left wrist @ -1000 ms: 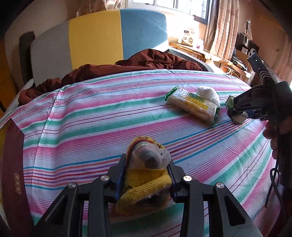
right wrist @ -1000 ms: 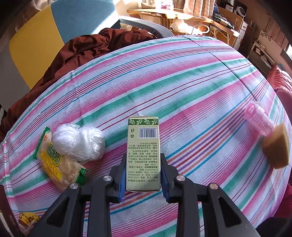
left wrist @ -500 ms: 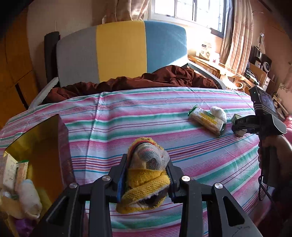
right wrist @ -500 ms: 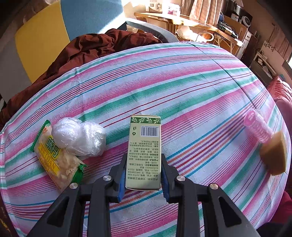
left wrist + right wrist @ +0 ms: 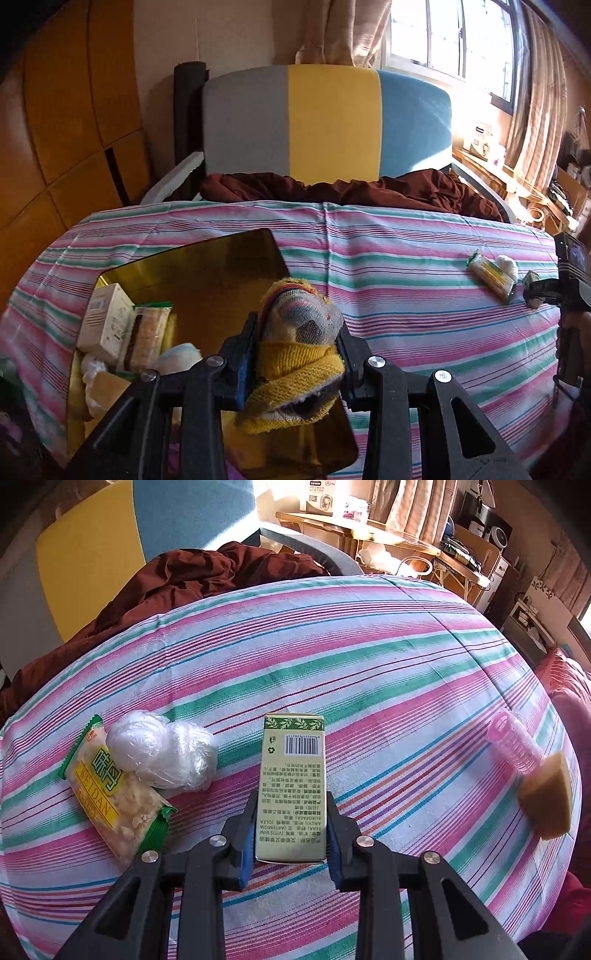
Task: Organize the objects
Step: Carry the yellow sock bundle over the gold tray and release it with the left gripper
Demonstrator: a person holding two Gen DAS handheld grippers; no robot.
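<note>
Striped bedspread (image 5: 369,657) below: left tongs (image 5: 295,354) clamp a yellow knitted bundle (image 5: 295,354); right tongs (image 5: 291,834) grip a green carton (image 5: 291,775).

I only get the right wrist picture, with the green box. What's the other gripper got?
Observer: The left gripper is shut on a yellow knitted sock.
Operator: Where does stuff go?
Observer: Under it is a gold bin, at the striped cloth's left end.
Operator: Is it empty?
Observer: No. A white box and a snack packet lie inside.
</note>
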